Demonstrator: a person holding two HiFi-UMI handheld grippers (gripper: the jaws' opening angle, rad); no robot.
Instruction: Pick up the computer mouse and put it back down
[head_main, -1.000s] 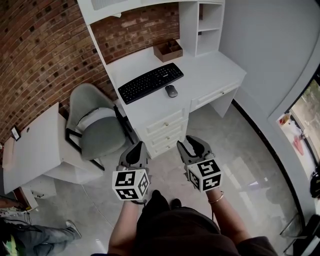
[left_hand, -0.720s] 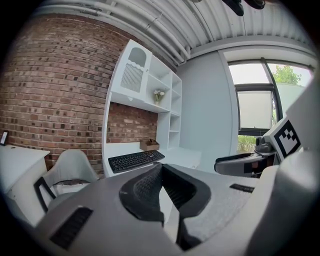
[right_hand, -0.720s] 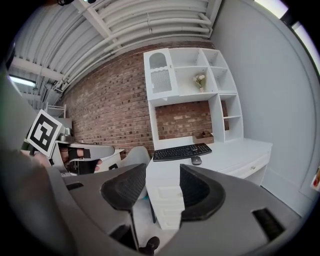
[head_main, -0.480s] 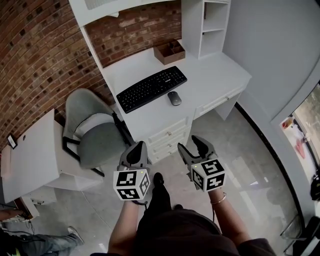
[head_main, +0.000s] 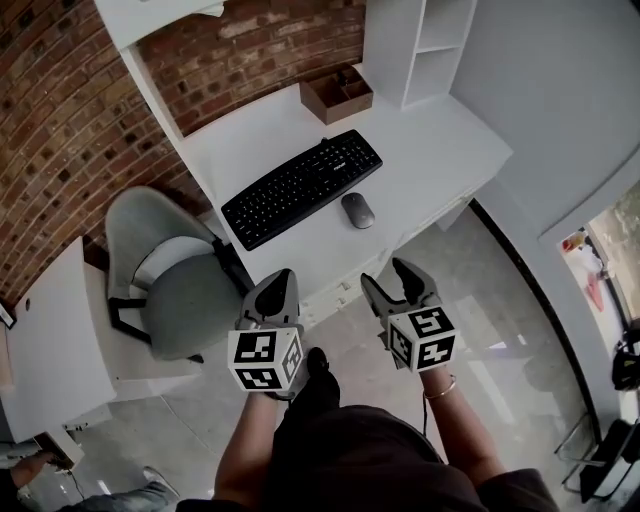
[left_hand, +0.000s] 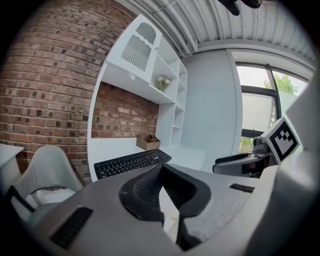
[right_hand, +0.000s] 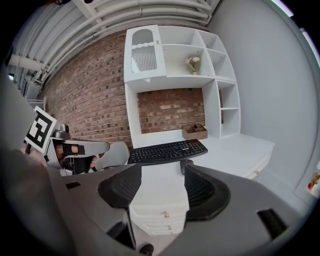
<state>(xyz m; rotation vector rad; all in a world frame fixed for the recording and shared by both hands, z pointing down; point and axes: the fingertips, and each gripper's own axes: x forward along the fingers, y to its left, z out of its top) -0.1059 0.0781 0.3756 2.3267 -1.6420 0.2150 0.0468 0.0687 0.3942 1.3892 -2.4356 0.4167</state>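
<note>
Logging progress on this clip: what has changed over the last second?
The person has stepped toward the desk, bringing the left claw and right claw nearer its front edge. The right claw has just been opening its jaws, with nothing between them. Nothing was taken hold of. Unchanged: the mouse lies untouched beside the keyboard, and the left claw is shut and empty.
</note>
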